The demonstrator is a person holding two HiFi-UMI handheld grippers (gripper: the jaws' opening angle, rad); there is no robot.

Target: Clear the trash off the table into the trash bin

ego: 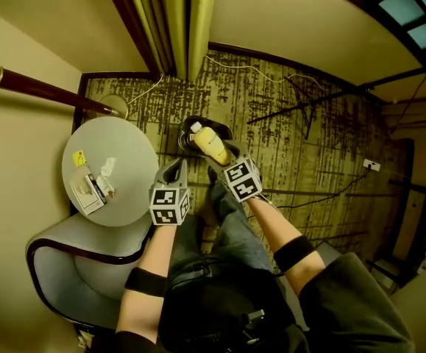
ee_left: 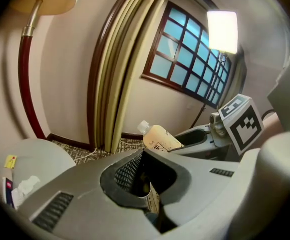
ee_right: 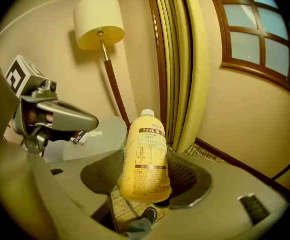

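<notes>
Yellow bottle (ee_right: 145, 156) clamped between the right gripper (ee_right: 145, 176) jaws, cap poking out past the tips.
Left gripper (ee_left: 143, 170) alongside, jaws together; dark bin (ego: 186, 134) just beyond the tips; wrappers (ego: 93, 187) on the round table (ego: 128, 142) further left.

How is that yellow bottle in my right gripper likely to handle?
The bottle looks rigid and evenly yellow along its whole length, so it may be full and fairly heavy for its size. The right gripper clamps it near the base end, so it could pivot in the pads. Its smooth round body would probably roll if laid down.
</notes>
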